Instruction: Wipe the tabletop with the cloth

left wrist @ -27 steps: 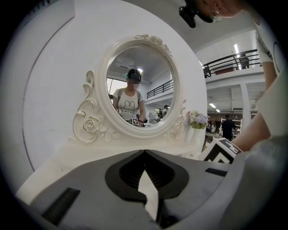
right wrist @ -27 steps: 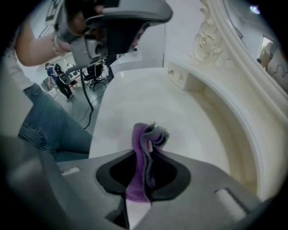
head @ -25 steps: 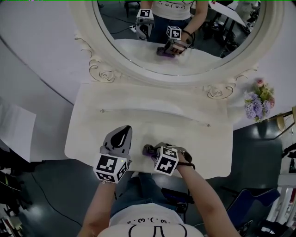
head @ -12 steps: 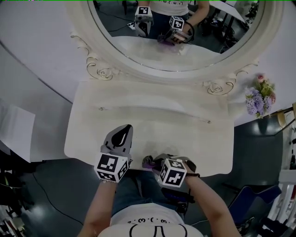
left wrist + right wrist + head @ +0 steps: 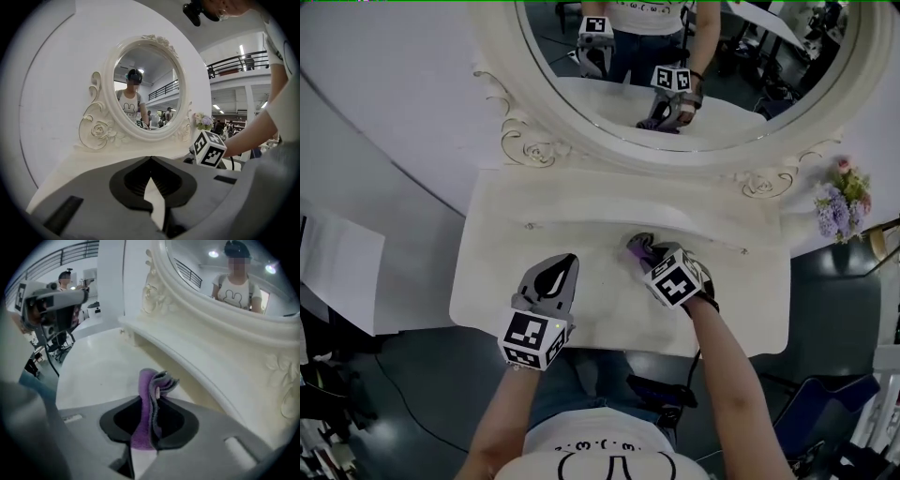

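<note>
A purple cloth (image 5: 641, 247) is pinched in my right gripper (image 5: 649, 255), which presses it on the white tabletop (image 5: 581, 234) near the raised back step. In the right gripper view the folded cloth (image 5: 151, 399) sticks up between the shut jaws of the right gripper (image 5: 149, 423). My left gripper (image 5: 555, 272) rests over the tabletop's front left part, jaws together with nothing between them. In the left gripper view the left gripper (image 5: 151, 183) points at the mirror, and the right gripper's marker cube (image 5: 208, 149) shows to its right.
A large oval mirror (image 5: 694, 56) in a carved white frame stands behind the tabletop and reflects both grippers. A bunch of purple and pink flowers (image 5: 842, 204) sits at the far right. Dark floor (image 5: 422, 375) lies beyond the table's front edge.
My right gripper has carried the cloth from the front edge of the tabletop forward to near the back step. The left gripper has stayed in place.
</note>
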{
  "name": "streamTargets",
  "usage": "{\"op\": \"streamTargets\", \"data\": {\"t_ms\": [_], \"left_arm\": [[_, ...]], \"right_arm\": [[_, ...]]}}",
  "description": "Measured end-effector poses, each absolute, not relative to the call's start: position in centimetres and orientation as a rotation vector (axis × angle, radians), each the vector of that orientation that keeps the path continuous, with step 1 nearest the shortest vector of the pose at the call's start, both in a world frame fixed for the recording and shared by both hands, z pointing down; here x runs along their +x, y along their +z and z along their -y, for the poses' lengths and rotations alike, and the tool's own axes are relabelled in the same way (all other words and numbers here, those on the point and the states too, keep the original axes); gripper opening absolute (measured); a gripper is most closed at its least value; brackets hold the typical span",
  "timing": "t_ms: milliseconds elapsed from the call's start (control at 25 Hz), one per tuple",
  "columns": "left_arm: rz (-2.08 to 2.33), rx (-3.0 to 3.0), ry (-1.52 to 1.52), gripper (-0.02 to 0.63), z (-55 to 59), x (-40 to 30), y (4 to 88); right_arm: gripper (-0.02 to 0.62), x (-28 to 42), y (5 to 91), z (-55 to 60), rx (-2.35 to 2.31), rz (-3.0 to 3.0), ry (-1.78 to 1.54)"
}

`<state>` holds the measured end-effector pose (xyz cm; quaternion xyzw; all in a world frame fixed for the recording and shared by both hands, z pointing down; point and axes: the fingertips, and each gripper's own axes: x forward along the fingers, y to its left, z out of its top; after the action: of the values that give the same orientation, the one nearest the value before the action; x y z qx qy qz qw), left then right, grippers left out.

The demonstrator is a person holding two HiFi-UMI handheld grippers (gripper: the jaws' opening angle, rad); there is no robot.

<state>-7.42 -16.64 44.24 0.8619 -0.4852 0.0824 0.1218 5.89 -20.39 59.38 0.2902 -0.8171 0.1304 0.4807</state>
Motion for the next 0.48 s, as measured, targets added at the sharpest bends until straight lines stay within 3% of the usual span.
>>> {"op": "streamTargets", "data": {"t_ms": [240, 480], "left_arm": [[1.377, 2.555, 0.274, -0.002, 17.1, -11.0, 44.1], [1.341, 2.569, 0.273, -0.002, 17.3, -13.9, 44.1]], "right_arm": [[0.087, 4.9, 60.9, 24.2, 0.913, 1.831, 0.287], [0.086, 1.1, 61.2, 24.9, 0.834, 1.812, 0.241]]}}
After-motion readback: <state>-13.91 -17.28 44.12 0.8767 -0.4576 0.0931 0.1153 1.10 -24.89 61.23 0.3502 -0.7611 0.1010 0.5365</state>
